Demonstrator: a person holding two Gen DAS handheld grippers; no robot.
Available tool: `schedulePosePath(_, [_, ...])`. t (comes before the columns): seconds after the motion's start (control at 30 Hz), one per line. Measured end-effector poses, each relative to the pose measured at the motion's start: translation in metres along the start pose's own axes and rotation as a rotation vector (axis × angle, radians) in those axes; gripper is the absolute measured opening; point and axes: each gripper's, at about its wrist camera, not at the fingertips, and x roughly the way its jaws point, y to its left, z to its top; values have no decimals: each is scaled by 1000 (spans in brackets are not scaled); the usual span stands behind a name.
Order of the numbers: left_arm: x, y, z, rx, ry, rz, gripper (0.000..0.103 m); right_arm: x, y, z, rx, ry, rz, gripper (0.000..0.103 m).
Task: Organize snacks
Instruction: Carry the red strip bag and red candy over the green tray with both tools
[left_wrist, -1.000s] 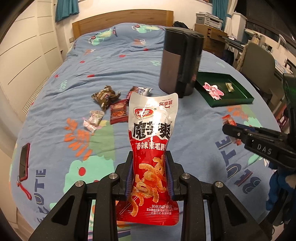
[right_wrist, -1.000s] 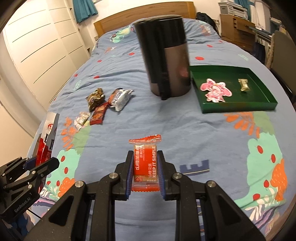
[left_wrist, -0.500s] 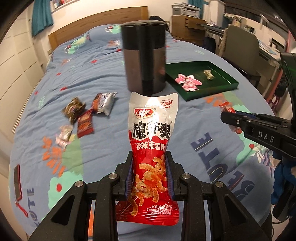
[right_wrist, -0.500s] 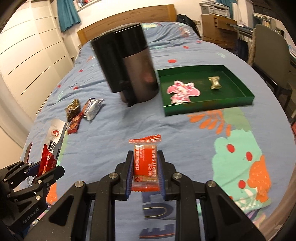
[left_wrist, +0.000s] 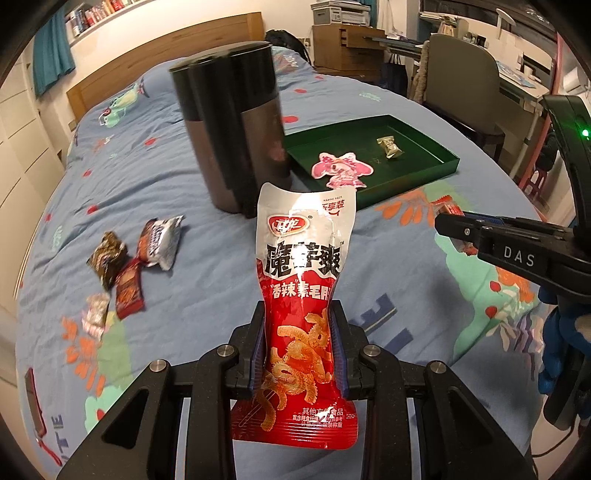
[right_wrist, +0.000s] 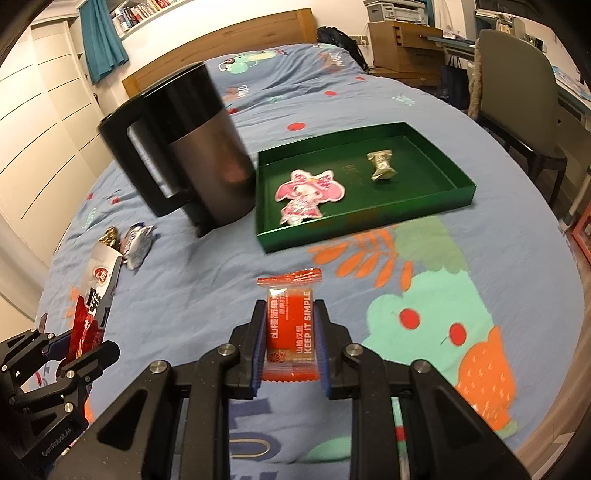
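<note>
Left gripper (left_wrist: 298, 350) clamped on tall red snack pouch (left_wrist: 301, 295), held above bedspread (left_wrist: 388, 266). Right gripper (right_wrist: 290, 341) clamped on small orange packet (right_wrist: 290, 328). Suggest: carry both over green tray (right_wrist: 458, 194), clear the black jug (right_wrist: 188, 147), lower before releasing, pouch flat.

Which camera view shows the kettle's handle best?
The right wrist view: the dark kettle shows its handle in open profile. In the left wrist view the kettle faces handle-first, so the handle merges with the body.
</note>
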Motion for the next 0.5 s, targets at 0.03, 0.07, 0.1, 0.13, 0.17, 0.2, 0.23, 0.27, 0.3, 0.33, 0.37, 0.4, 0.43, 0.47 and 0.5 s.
schedulePosePath(0.03, [3, -3, 4, 5, 1, -3, 26, 2, -3, 3, 1, -2, -3, 0])
schedulePosePath(0.07, [6, -6, 7, 11, 1, -5, 26, 3, -6, 5, 3, -3, -4, 0])
schedulePosePath(0.1, [8, -8, 10, 14, 1, -6, 26, 5, -9, 8, 7, -5, -6, 0])
schedulePosePath(0.13, [10, -11, 13, 20, 1, -10, 26, 5, -12, 10, 10, -7, -8, 0])
schedulePosePath(0.17, [13, -14, 16, 23, 1, -12, 26, 7, -16, 13, 15, -9, -10, 0])
schedulePosePath(0.2, [15, -16, 18, 25, 2, -14, 26, 8, -19, 15, 18, -11, -12, 0])
schedulePosePath(0.23, [18, -19, 21, 29, 2, -18, 26, 8, -22, 17, 20, -13, -14, 0])
schedulePosePath(0.27, [19, -21, 24, 31, 2, -19, 26, 9, -25, 18, 23, -15, -17, 0])
schedulePosePath(0.3, [22, -25, 27, 38, 3, -24, 26, 10, -29, 20, 26, -17, -21, 0])
schedulePosePath(0.33, [24, -28, 30, 43, 4, -27, 26, 11, -32, 22, 29, -18, -23, 0])
schedulePosePath(0.37, [26, -30, 32, 46, 4, -28, 26, 12, -37, 24, 34, -20, -27, 0])
schedulePosePath(0.4, [28, -33, 35, 53, 4, -31, 26, 13, -40, 26, 38, -21, -30, 0])
schedulePosePath(0.43, [30, -35, 38, 58, 3, -33, 26, 14, -44, 28, 42, -23, -34, 0])
schedulePosePath(0.47, [32, -37, 41, 62, 2, -34, 26, 16, -46, 29, 45, -23, -36, 0])
schedulePosePath(0.5, [33, -39, 43, 65, 2, -35, 26, 17, -50, 31, 51, -24, -39, 0])
